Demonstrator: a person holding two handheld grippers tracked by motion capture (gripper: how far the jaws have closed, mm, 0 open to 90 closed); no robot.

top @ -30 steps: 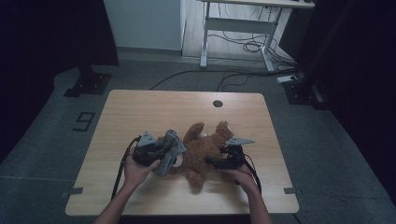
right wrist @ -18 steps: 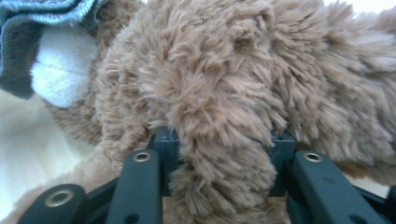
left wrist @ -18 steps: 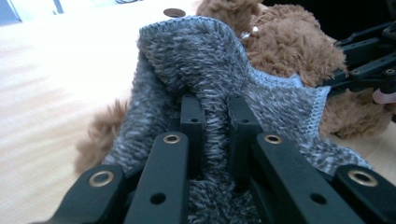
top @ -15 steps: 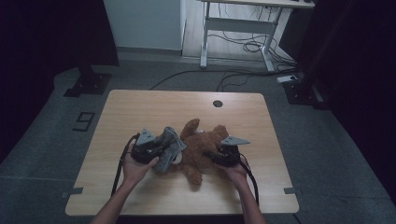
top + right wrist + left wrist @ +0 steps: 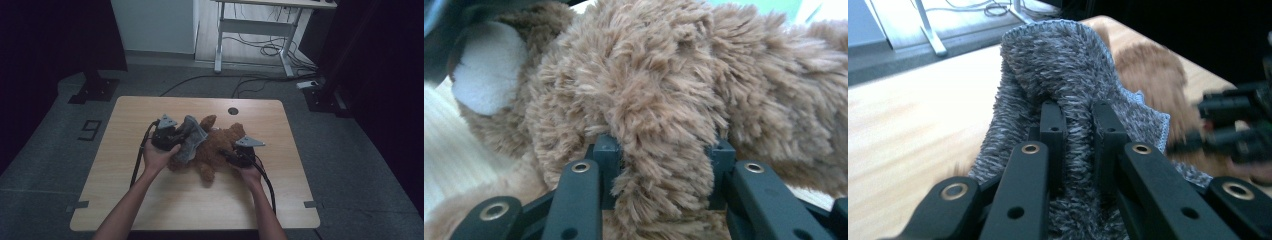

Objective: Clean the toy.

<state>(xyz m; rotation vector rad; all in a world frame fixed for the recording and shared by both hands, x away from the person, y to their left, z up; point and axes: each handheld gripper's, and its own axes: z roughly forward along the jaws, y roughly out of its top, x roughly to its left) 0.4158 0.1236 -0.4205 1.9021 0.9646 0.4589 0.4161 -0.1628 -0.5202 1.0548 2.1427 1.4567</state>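
Brown plush bear [image 5: 215, 150] lay on the wooden table [image 5: 125, 190], near its middle, between the person's two hands. Grey knitted garment [image 5: 190, 137] draped over the bear's left side, partly lifted. Left gripper [image 5: 172, 140]: fingers [image 5: 1053, 125] clamped together on a fold of the grey knit, fabric bunched between them. Right gripper [image 5: 235, 157]: fingers [image 5: 606, 150] closed around a thick tuft of the bear's fur, pressed in from both sides. A white patch [image 5: 489, 70] showed on the bear in the right gripper view.
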